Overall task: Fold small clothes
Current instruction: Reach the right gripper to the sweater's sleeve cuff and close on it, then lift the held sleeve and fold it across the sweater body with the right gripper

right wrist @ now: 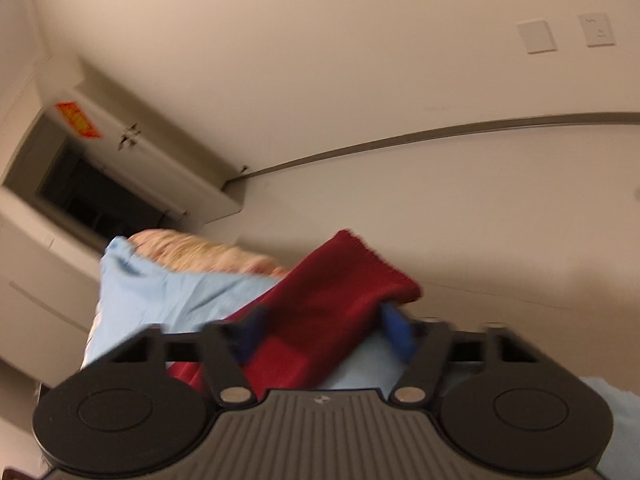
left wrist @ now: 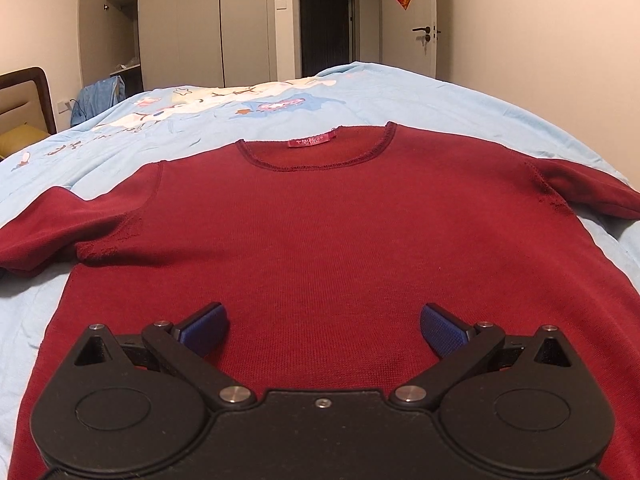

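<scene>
A dark red knitted sweater (left wrist: 320, 220) lies flat and face up on the light blue bed cover (left wrist: 440, 108), neck away from me and both sleeves spread out. My left gripper (left wrist: 324, 328) hovers open over its lower middle, with nothing between the blue pads (left wrist: 204, 330). The right wrist view is blurred and tilted. There the cuff end of a red sleeve (right wrist: 340, 280) runs between the fingers of my right gripper (right wrist: 320, 332). Those fingers stand apart on either side of the sleeve, and it rises past their tips.
The bed cover has a cartoon print (left wrist: 248, 104) beyond the sweater. A headboard (left wrist: 24, 100) and a yellow pillow (left wrist: 20, 140) sit far left. Wardrobes (left wrist: 180, 28), a dark doorway (left wrist: 326, 24) and a white door (left wrist: 408, 20) line the far wall.
</scene>
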`<state>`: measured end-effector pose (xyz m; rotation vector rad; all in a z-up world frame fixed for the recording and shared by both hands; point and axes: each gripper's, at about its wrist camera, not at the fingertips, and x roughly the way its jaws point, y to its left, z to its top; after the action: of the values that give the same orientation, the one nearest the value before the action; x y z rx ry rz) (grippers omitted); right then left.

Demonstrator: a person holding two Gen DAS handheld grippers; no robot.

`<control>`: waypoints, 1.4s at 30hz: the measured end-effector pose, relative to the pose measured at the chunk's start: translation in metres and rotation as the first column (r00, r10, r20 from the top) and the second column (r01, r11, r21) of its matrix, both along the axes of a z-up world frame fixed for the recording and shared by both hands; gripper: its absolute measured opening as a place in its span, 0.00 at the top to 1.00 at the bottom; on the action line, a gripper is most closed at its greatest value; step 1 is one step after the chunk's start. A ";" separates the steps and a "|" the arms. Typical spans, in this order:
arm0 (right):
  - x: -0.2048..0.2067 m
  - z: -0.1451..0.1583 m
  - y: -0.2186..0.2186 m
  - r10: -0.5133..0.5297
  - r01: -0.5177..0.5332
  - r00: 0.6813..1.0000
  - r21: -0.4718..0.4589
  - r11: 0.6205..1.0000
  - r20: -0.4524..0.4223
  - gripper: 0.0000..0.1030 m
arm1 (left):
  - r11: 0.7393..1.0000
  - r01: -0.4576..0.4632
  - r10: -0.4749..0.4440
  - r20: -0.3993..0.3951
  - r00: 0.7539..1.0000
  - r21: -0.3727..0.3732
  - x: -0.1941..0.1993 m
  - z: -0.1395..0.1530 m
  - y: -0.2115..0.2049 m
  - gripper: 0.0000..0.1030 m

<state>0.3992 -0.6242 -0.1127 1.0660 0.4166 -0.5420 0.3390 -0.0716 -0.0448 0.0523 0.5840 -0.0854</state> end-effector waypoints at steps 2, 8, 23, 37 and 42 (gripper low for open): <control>0.006 -0.001 -0.002 -0.016 0.015 1.000 -0.015 1.000 -0.025 0.86 | 1.000 0.000 0.000 0.002 1.000 -0.001 -0.001 -0.001 0.000 0.00; 0.011 0.039 0.003 0.028 -0.023 0.999 -0.194 0.981 0.022 0.95 | 1.000 -0.001 0.001 0.007 1.000 -0.009 -0.002 -0.002 0.000 0.00; 0.016 0.163 0.052 0.271 -0.129 0.941 -0.523 0.842 0.205 0.95 | 0.998 0.003 -0.004 -0.022 1.000 -0.055 0.000 0.007 0.008 0.01; 0.049 0.249 0.328 0.803 -0.422 0.594 -0.834 0.357 0.043 0.95 | 0.980 -0.160 0.169 0.075 0.983 -0.119 -0.031 0.082 0.077 0.01; 0.051 0.230 0.436 0.896 -0.489 0.438 -0.856 0.167 -0.075 0.95 | 0.952 -0.256 0.274 0.101 0.956 -0.168 -0.043 0.098 0.117 0.01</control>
<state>0.4506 -0.1879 0.1177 -0.0453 0.1623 0.4662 0.2961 0.0452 0.0532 -0.1702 0.4550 0.1344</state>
